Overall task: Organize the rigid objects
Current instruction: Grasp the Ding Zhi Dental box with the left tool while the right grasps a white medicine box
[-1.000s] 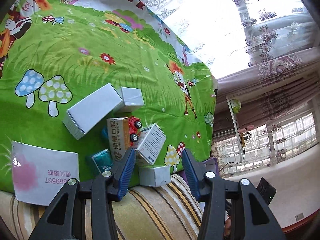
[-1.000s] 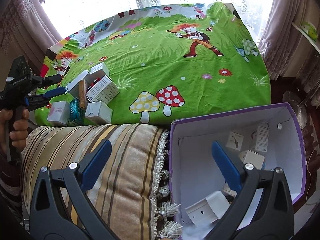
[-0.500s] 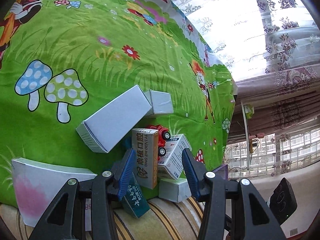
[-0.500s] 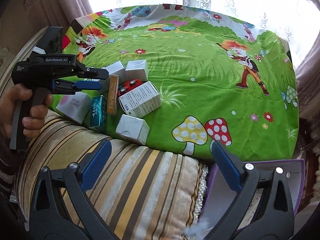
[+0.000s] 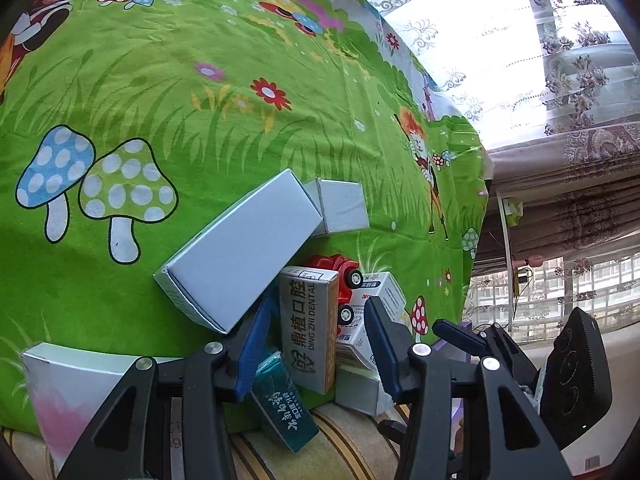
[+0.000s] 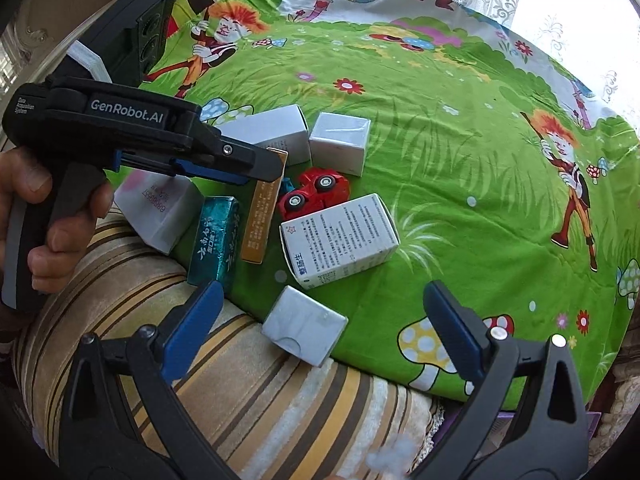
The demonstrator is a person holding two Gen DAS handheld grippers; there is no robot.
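The left gripper [image 5: 316,336] straddles the upright orange dental box [image 5: 308,328], its fingers [image 5: 256,340] half open with gaps on both sides, gripping nothing. The box stands on the green cloth [image 5: 160,100], the red toy car [image 5: 340,276] just behind it and the teal packet [image 5: 286,412] leaning at its foot. Lower squarely, so that only the box is clamped and the long white box [image 5: 240,248] beside it is not nudged. The right gripper [image 6: 320,316] hangs empty with wide fingers above the small white box [image 6: 304,326], in front of the dental box.
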